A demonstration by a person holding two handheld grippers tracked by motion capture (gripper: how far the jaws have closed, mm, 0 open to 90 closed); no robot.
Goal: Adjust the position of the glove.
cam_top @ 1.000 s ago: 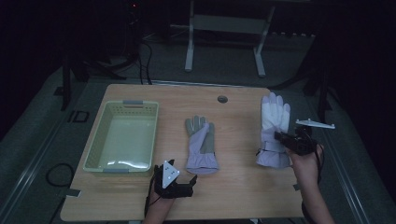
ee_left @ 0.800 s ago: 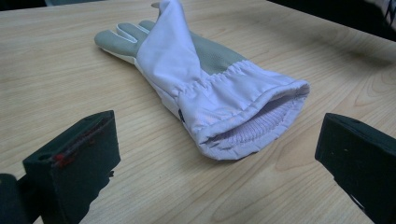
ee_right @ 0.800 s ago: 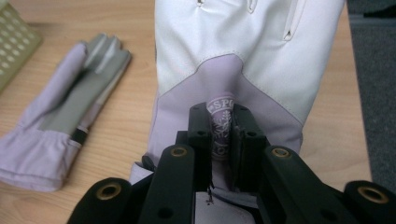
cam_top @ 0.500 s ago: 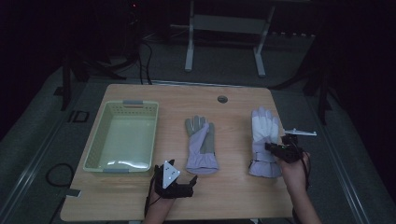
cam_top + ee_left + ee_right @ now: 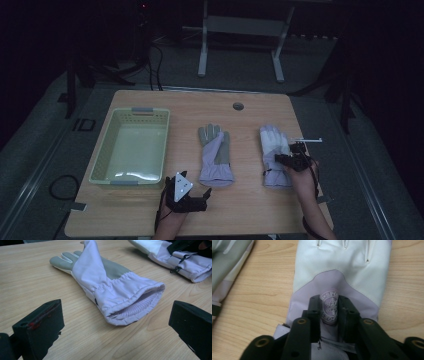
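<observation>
Two ski gloves lie on the wooden table (image 5: 165,210). The middle glove (image 5: 215,155) (image 5: 105,277) is lilac with a grey palm, its cuff towards me. My left gripper (image 5: 202,196) (image 5: 117,315) rests open on the table just short of that cuff, touching nothing. The right glove (image 5: 272,142) (image 5: 342,265) is white and lilac and lies flat, fingers away from me. My right gripper (image 5: 282,160) (image 5: 329,302) pinches a raised fold of it at the snowflake badge. Its jaws have just been opening, and the fold still stands squeezed between them.
A pale green basket (image 5: 105,150) stands on the left part of the table. A round cable hole (image 5: 238,106) sits near the far edge. The grey-palmed glove (image 5: 227,262) lies a hand's width left of the held one. Dark floor and a stand lie beyond.
My right hand has come down and leftward from the table's right edge with the white-lilac glove, which now lies flat on the wood. The left gripper and the middle glove have stayed put.
</observation>
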